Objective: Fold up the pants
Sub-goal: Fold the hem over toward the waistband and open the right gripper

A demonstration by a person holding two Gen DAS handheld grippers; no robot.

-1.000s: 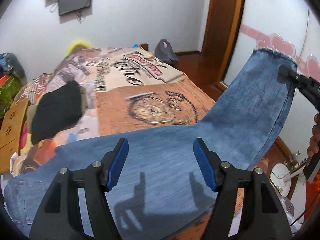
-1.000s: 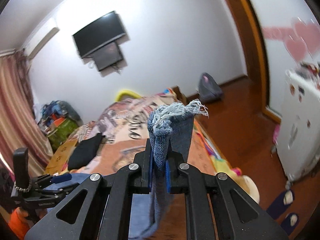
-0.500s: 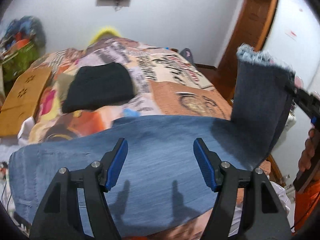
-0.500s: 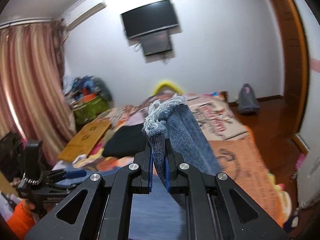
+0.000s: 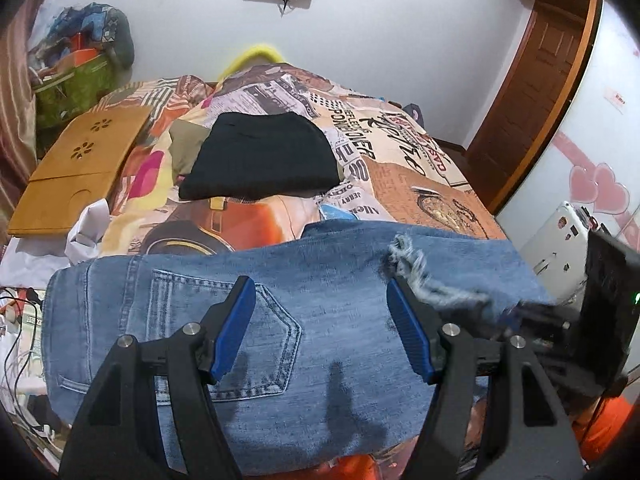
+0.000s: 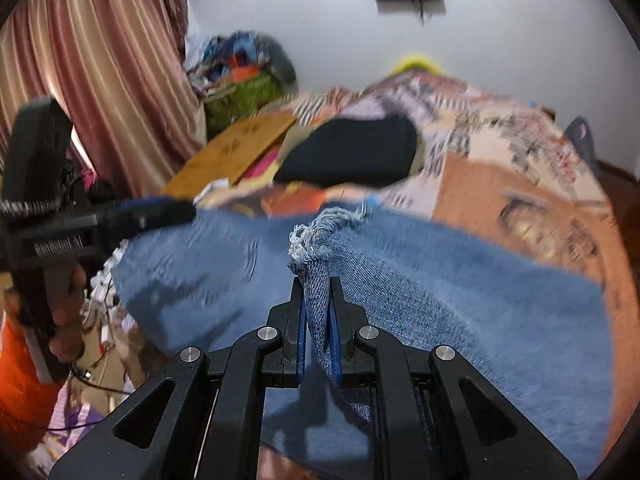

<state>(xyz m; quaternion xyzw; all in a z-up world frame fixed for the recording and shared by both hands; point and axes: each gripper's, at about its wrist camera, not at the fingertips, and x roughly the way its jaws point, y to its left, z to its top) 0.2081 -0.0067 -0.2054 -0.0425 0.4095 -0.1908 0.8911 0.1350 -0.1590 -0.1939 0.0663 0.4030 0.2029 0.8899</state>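
L gripper (image 5: 320, 328): jaws apart, nothing between pads, hovering angled down over the jeans (image 5: 200, 320) seat, near the back pocket. R gripper (image 6: 317, 320): clamped on frayed hem, angled down, just right of L over jeans. L hand (image 6: 64, 312) wraps its handle.

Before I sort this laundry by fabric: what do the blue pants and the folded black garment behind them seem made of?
Blue pants: denim, apparently cotton; visible twill weave, stitched back pocket, washed fading, frayed white threads at the hem. Folded black garment: soft matte fabric, perhaps knit; too dark to tell further.
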